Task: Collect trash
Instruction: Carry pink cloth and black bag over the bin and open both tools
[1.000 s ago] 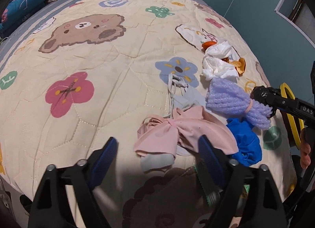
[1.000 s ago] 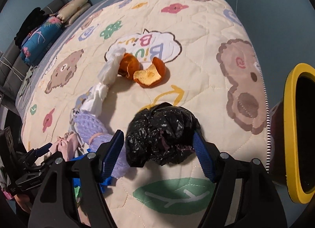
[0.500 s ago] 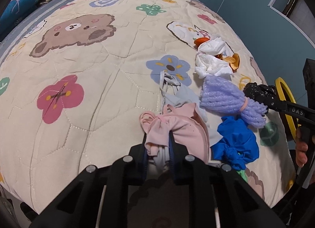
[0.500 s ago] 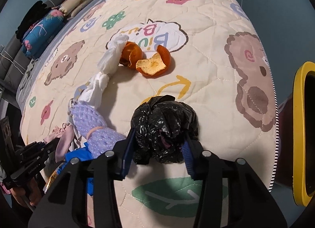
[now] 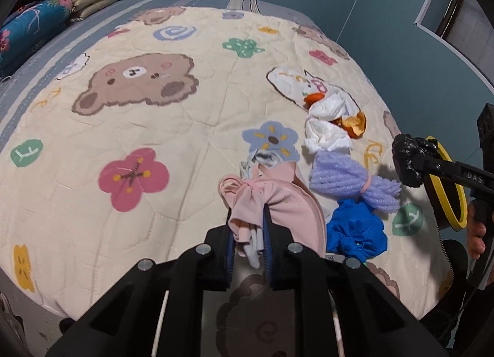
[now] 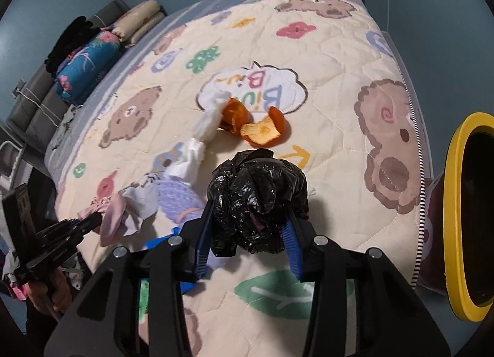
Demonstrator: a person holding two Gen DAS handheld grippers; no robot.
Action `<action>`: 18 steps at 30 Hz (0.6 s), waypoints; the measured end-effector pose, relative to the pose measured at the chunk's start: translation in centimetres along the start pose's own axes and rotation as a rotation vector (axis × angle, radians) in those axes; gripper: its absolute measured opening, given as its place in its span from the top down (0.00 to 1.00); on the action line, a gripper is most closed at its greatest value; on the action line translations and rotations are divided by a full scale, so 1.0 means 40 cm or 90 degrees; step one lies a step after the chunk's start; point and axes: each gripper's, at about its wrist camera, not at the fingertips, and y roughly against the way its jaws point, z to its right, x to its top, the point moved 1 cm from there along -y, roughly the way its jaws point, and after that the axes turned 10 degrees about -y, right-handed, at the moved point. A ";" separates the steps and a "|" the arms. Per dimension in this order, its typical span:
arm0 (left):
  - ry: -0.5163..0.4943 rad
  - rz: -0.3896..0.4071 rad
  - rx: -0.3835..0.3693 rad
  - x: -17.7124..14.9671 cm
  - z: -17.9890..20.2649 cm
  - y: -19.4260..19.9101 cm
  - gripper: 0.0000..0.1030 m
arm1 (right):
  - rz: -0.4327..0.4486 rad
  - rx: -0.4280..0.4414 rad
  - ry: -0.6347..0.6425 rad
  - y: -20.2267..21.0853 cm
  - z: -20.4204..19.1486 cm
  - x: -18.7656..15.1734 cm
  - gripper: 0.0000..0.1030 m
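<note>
Crumpled black plastic bag (image 6: 257,202), roundish with no clear long axis, sits pinched between the blue pads of the right gripper (image 6: 247,242), lifted just clear of the cartoon quilt (image 6: 333,128), its shadow beneath; a second ago it lay on the quilt between spread jaws, which have just been closing onto it. Left gripper (image 5: 248,244): jaws nearly together, clamping the near end of a pink cloth bundle (image 5: 265,199), long axis running away from the camera; earlier the jaws stood wide either side. Lilac knit bundle (image 5: 352,178), blue cloth (image 5: 355,230), white tissue (image 5: 328,128) and orange peel (image 6: 262,128) unmoved. Yellow-rimmed bin (image 6: 454,218) at far right.
</note>
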 end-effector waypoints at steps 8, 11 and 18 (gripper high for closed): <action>-0.005 0.020 -0.005 0.010 0.018 0.038 0.86 | 0.023 0.009 0.015 0.077 -0.022 -0.013 0.61; -0.008 0.026 -0.008 0.015 0.029 0.048 0.86 | 0.025 0.015 0.008 0.100 -0.014 -0.016 0.61; -0.013 0.045 -0.016 0.042 0.062 0.083 0.86 | 0.045 0.020 -0.009 0.166 0.026 -0.021 0.61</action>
